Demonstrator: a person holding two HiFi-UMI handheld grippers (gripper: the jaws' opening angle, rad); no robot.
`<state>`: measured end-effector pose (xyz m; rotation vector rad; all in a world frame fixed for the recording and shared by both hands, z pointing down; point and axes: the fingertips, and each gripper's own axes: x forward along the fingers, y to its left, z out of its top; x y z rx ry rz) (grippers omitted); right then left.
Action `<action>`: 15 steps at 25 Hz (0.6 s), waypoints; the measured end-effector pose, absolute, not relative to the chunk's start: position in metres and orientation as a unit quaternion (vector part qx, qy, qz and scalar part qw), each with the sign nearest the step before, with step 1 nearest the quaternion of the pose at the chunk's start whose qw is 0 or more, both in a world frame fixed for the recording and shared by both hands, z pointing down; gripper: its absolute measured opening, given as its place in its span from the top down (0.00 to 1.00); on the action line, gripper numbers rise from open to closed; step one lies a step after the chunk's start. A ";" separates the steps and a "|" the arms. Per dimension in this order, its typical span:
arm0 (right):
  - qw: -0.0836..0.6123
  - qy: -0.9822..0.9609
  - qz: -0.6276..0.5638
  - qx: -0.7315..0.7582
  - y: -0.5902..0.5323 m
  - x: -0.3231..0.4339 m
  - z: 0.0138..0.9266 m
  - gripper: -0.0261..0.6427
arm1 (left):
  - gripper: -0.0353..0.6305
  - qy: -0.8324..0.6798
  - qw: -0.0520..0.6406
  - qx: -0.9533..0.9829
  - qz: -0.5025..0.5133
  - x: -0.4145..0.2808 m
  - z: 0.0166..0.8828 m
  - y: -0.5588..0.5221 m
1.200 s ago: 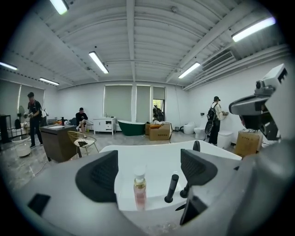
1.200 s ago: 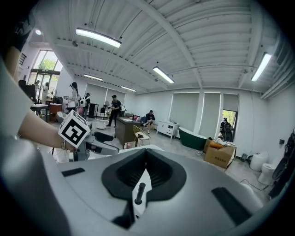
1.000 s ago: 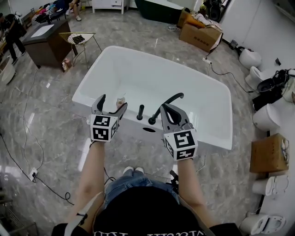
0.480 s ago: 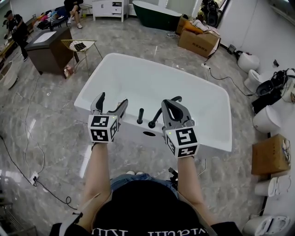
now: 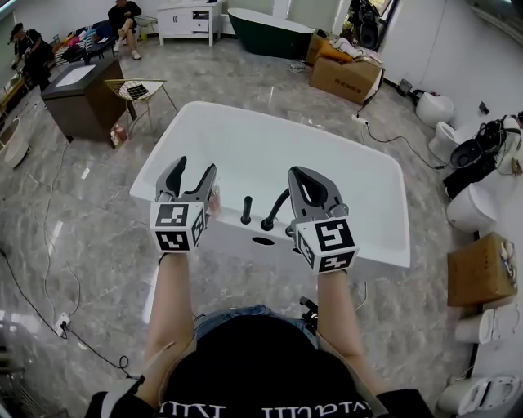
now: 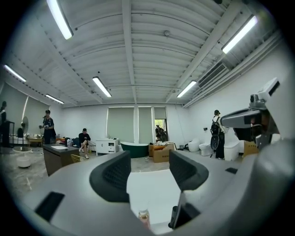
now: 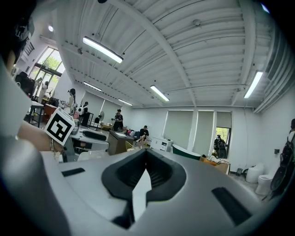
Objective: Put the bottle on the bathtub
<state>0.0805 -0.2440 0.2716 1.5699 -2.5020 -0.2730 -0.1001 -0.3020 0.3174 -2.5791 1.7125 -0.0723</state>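
Head view looks steeply down on a white bathtub (image 5: 368,260) standing on a grey marble floor (image 5: 90,245), with both grippers held level over its near rim. The left gripper (image 5: 195,166) is at 9 o'clock of centre and the right gripper (image 5: 298,173) at 3 o'clock, each with its marker cube toward the camera.

The bottle (image 5: 214,196) stands upright on the tub's near rim, just beside the left gripper at that gripper's 3 o'clock. It is free of both grippers. A black handle post (image 5: 246,210) rises from the rim at the bottle's 3 o'clock, and a black faucet spout (image 5: 276,206) curves up just beyond it, close to the right gripper.

Left gripper view shows its fingers (image 6: 113,177) partly apart; they have just been closing, and nothing is between them. The bottle (image 6: 144,217) shows low down at 6 o'clock, below the gap rather than in it.

Right gripper view shows the right gripper (image 7: 146,154) with its tips pressed together and nothing in its hold.

A cardboard box (image 5: 347,77) lies at 1 o'clock on the floor, a dark green tub (image 5: 270,20) at 12 o'clock, and a wire chair (image 5: 139,86) at 10 o'clock.
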 end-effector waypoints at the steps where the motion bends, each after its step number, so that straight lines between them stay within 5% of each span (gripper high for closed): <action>1: 0.085 -0.841 -0.093 0.527 -0.243 0.081 0.270 0.94 | 0.57 0.556 0.028 -0.831 -0.022 -0.101 0.314 -0.300; 8: 0.069 -0.844 -0.092 0.523 -0.240 0.075 0.267 0.94 | 0.89 0.549 0.078 -0.832 -0.013 -0.103 0.286 -0.289; 15: 0.047 -0.852 -0.079 0.515 -0.237 0.069 0.263 0.94 | 0.93 0.535 0.095 -0.839 -0.020 -0.099 0.282 -0.282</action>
